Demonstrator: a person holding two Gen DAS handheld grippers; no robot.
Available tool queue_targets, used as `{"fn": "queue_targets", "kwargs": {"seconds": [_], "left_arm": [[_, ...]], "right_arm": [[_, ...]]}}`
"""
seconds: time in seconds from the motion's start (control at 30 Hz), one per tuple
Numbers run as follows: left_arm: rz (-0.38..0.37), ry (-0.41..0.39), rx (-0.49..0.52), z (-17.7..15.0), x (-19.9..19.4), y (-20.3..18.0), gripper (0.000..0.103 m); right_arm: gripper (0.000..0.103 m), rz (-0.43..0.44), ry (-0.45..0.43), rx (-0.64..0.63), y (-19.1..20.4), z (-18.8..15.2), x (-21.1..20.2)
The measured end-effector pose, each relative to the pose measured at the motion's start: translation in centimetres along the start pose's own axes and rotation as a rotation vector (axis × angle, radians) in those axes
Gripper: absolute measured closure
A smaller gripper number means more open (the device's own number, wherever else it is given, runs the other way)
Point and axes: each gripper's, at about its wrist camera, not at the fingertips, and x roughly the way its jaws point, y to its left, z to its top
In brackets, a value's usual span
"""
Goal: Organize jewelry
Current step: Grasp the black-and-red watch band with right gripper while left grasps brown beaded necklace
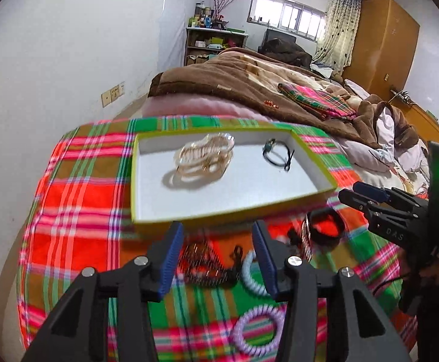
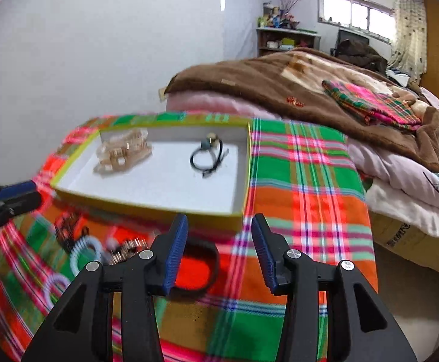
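Observation:
A shallow box with a yellow-green rim [image 1: 133, 181] [image 2: 147, 208] sits on a plaid cloth. A pale gold bracelet pile [image 1: 204, 158] [image 2: 123, 150] and a black cord bracelet [image 1: 277, 154] [image 2: 207, 158] lie in it. My left gripper [image 1: 218, 229] is open over the cloth just in front of the box, nothing between its pads. Under it lie a dark chain tangle [image 1: 207, 268], a pale blue spiral tie [image 1: 251, 277] and a purple spiral tie [image 1: 257, 331]. My right gripper [image 2: 219, 223] [image 1: 352, 190] is open too, hovering over a black band [image 2: 201, 267] [image 1: 325, 226] near the box's right corner.
The plaid cloth [image 2: 304, 181] covers the near end of a bed. Beyond it lie a brown blanket [image 1: 219, 78], a folded plaid cloth [image 2: 370, 102] and rumpled bedding [image 2: 406, 175]. A white wall runs along the left. A cardboard box [image 2: 406, 235] stands at the right.

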Motion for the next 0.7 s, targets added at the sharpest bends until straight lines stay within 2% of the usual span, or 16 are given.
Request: {"fn": "queue_targets", "kwargs": {"seconds": [0.13, 0.27, 0.63, 0.67, 0.7], "left_arm": [[-0.008, 0.004, -0.041, -1.9, -0.7, 1.5, 0.053], [0.015, 0.018, -0.085, -2.9, -0.9, 2.9, 0.053], [0.026, 0.031, -0.13, -4.3, -1.2, 4.4, 0.052], [0.026, 0.035, -0.129, -4.4, -1.1, 4.4, 0.052], [0.028, 0.039, -0.13, -4.4, -1.0, 4.3, 0.052]], "right_arm": [[0.058, 0.011, 0.051, -0.015, -0.2, -1.4, 1.1], [0.058, 0.009, 0.088, -0.008, -0.4, -2.1, 2.2], [0.059, -0.044, 0.096, -0.056, 0.7, -2.3, 2.6], [0.065, -0.046, 0.094, -0.057, 0.7, -2.4, 2.6], [0.076, -0.047, 0.094, -0.058, 0.7, -2.4, 2.6]]}}
